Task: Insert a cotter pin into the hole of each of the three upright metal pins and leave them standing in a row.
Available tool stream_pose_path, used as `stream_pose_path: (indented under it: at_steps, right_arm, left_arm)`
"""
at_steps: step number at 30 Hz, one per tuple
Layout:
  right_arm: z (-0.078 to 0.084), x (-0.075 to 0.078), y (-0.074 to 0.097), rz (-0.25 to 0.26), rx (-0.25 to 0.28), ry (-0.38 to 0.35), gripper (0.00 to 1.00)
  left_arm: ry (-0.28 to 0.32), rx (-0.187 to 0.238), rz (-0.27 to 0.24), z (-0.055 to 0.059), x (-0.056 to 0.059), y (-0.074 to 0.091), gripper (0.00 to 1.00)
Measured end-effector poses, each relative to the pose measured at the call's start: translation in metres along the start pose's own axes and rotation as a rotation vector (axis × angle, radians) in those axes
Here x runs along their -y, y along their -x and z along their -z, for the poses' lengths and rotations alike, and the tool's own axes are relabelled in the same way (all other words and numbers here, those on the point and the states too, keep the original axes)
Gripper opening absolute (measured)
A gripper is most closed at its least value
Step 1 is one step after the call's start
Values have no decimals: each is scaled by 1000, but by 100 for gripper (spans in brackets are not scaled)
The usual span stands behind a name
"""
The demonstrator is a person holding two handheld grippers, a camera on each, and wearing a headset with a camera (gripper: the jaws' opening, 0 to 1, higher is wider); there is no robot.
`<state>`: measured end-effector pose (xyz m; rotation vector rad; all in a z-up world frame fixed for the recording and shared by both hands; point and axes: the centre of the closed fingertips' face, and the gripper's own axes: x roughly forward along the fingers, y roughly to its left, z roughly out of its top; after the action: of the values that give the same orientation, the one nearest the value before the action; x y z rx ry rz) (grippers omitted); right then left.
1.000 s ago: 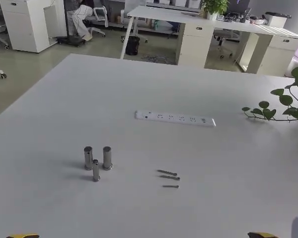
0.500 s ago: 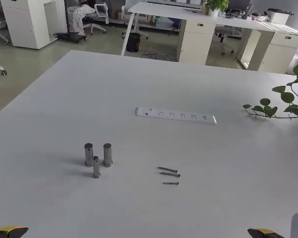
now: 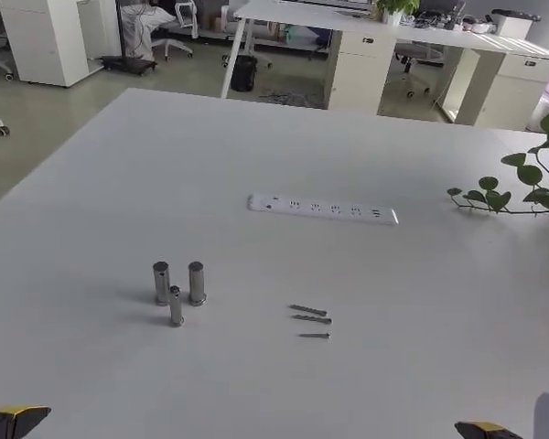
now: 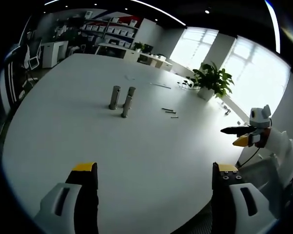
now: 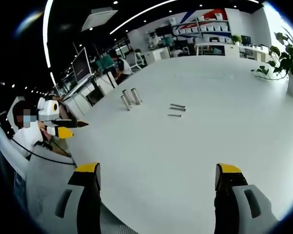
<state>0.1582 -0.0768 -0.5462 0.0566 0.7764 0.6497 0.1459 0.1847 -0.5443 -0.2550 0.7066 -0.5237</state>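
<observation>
At the near table edge, well short of the power strip (image 3: 322,209): left gripper (image 4: 155,170) and right gripper (image 5: 158,170) both hang empty, jaws spread wide, nothing between them. Head view catches just their yellow tips at the bottom corners.

Outward toward the strip:
- 3 cotter pins (image 3: 311,319) lie flat on the table (image 3: 421,302), on the near side of the strip, roughly under its middle. Close together, roughly parallel, not touching as far as I can tell.
- 3 metal pins (image 3: 176,297) stand upright on the strip's near-left side, bunched in a tight triangle, the front 1 shorter. No row yet. Cross-holes too small to make out.

Task not begun, by my reading.

Risks from here:
- Cotter pins are thin and flat on a smooth top; a pinch from above may skid 1 away or lift 2 at once.
- Wide jaws reaching into the bunched uprights could topple a neighbour.
- Pushing a cotter pin sideways into an unsteadied upright would likely tip it; other gripper should brace it.
- Hole facing unknown; a misaligned push bends the cotter or rolls the pin.
</observation>
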Motion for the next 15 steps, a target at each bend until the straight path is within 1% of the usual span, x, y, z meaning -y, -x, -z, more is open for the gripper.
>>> stream_pose_path:
  at_steps: [3,4,5,6,7,8,10,11,12,13,15]
  right_arm:
    - [1,1,1,3,0,-9,96]
    - [2,2,1,2,-9,-13,96]
    - [3,2,1,0,-15,-11,96]
    - [4,2,1,1,-16,-9,96]
    - [4,2,2,4,-16,-10,96]
    - [4,2,2,4,-14,-11,96]
    - [3,2,2,4,-11,-17,96]
    - [3,2,2,4,-11,-17,96]
    - [4,3,2,6,-12,-17,96]
    - [4,3,2,8,-13,-17,96]
    - [4,4,3,11,-12,-21,96]
  left_arm:
    - [-19,13,2,-6,-3,-4,98]
    - [-26,14,4,-8,-5,-6,98]
    - [-76,16,5,-11,-7,-9,98]
    - [-112,13,3,-13,-9,-10,98]
    - [-123,9,10,-16,-8,-12,98]
    - [-119,17,15,-20,-8,-14,98]
    - [-126,65,24,-36,-9,-17,96]
    - [-127,90,23,-43,-9,-18,95]
    - [-130,120,19,-52,-11,-20,94]
    - [-132,136,18,-58,-12,-22,92]
    - [-136,151,23,-67,-13,-25,89]
